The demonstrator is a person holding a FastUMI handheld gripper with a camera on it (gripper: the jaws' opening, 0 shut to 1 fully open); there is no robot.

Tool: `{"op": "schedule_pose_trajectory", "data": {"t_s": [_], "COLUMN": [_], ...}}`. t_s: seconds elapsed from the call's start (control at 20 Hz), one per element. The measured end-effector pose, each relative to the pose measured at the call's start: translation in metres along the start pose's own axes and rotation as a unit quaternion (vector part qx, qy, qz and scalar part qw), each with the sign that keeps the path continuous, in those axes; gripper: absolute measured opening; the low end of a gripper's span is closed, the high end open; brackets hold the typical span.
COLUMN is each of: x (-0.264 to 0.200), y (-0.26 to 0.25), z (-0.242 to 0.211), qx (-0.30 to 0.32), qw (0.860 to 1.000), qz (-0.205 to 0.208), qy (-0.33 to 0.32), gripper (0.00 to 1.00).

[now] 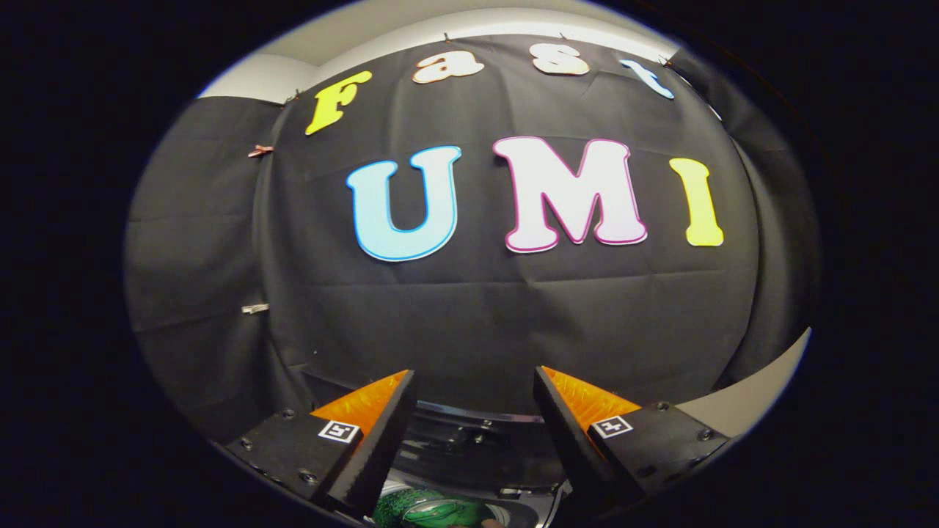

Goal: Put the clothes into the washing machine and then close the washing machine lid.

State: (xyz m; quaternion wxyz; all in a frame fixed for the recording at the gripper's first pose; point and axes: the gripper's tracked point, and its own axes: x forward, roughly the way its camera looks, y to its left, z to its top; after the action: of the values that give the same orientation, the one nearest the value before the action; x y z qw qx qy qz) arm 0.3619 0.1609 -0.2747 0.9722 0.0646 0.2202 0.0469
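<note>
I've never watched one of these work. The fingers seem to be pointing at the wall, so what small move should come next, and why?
Probably tip it downward. The hand-held gripper is open with nothing between its fingers, aimed mostly at the black cloth wall, while the green cloth and the washing machine's rim sit low beneath the fingers.

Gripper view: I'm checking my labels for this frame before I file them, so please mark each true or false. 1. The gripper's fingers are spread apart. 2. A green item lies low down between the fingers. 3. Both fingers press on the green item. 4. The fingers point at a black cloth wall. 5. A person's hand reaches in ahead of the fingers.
1. True: the gripper stands open, with a wide gap between its fingers.
2. True: the green item shows low between them, beside the washing machine rim.
3. False: nothing is clamped; the jaws are apart.
4. True: the black cloth wall hangs beyond them.
5. False: no hand is ahead.
</note>
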Motion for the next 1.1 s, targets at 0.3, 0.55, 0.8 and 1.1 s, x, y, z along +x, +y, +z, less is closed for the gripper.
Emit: {"op": "schedule_pose_trajectory", "data": {"t_s": [0.3,0.55,0.8,1.1], "x": [0.031,0.044,0.049,0.049], "y": [-0.021,-0.025,-0.025,-0.027], "z": [-0.018,-0.031,-0.039,-0.043], "qx": [0.027,0.024,0.005,0.007], "qw": [0.997,0.995,0.994,0.993], "qz": [-0.063,-0.078,-0.081,-0.085], "qy": [0.036,0.059,0.073,0.083], "gripper": [0.98,0.98,0.99,0.99]}}
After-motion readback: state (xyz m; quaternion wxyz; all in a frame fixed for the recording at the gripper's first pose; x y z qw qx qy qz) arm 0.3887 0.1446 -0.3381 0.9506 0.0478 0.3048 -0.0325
